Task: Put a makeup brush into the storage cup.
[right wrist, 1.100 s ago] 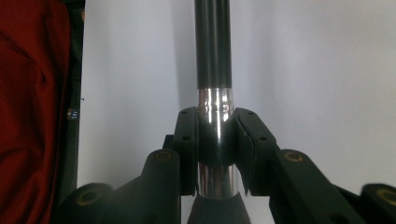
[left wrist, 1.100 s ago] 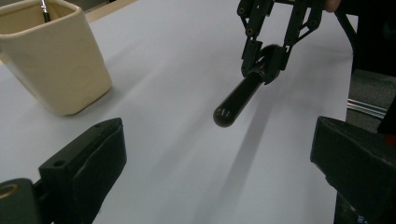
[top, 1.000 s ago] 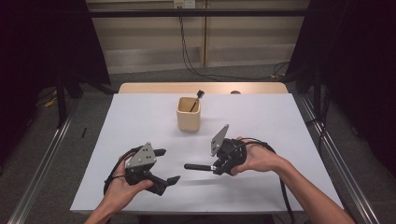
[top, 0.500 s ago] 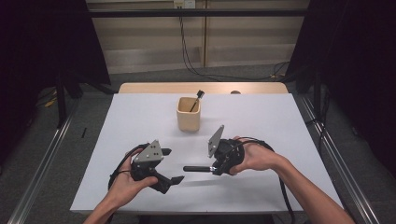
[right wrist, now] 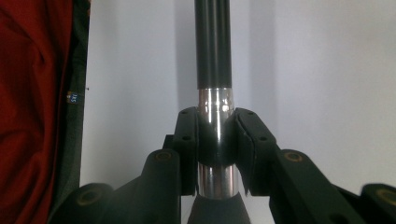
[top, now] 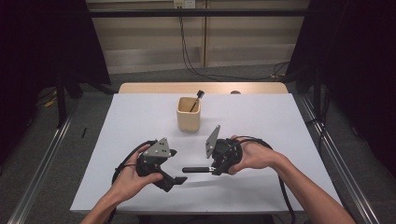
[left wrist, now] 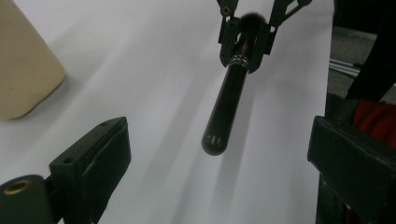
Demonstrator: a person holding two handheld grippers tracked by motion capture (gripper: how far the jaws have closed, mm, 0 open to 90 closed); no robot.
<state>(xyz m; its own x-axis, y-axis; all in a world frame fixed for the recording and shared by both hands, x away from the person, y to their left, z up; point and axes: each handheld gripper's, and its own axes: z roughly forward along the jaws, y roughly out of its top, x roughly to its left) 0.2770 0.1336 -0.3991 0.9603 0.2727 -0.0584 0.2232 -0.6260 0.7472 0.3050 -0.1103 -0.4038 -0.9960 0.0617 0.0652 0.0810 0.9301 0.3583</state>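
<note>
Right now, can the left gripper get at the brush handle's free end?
Probably yes: the left gripper is open, and the brush, clamped by the right gripper, points its handle toward it with bare table between.

I am seeing bright, even light falling from above on the white table (top: 280,121), while the room around it is sinking into near black. The brush (left wrist: 229,100) is casting soft, doubled shadows across the tabletop in the left gripper view. Its silver collar (right wrist: 215,105) is catching a sharp glare in the right gripper view. The nearest jaws are blurring in both gripper views, and the high view is looking slightly soft and grainy.
</note>
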